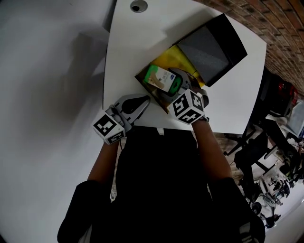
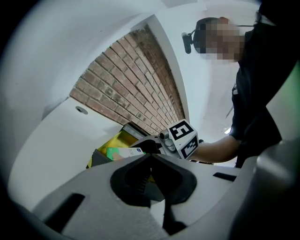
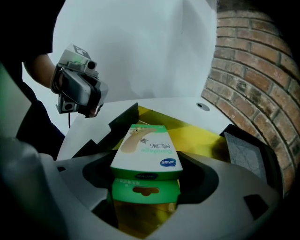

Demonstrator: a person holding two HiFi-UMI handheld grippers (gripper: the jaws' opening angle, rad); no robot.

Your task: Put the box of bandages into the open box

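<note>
**A:** Where is the bandage box (image 3: 147, 150) to be found?

**B:** It is clamped between the fingers of the right gripper (image 3: 146, 182), which are closed onto its two sides near the green tabbed end. That end is turned toward the gripper, and the white and green printed face is turned upward.

**A:** And how is it placed in relation to the open box (image 1: 176, 58)?

**B:** It is held tilted over the yellow inside, toward the near left part. Whether the bottom of the open box is touched by it cannot be told.

**A:** What can be said of the left gripper (image 2: 151, 159)?

**B:** Its fingers are brought together tip to tip, and nothing is held between them. It is kept low at the near edge of the white surface (image 1: 128, 57), to the left of the open box, with its fingers pointed toward the box's near corner. The tips are seen just beside that corner, but contact cannot be made out.

**A:** How is the lid (image 1: 213, 45) set?

**B:** It is laid back on the far side of the open box, black outside and lined with a grey pad.

**A:** Is anything else seen?

**B:** A small round hole (image 1: 138, 6) is set in the far end of the surface, and a brick wall (image 3: 253, 84) is seen beyond.
</note>
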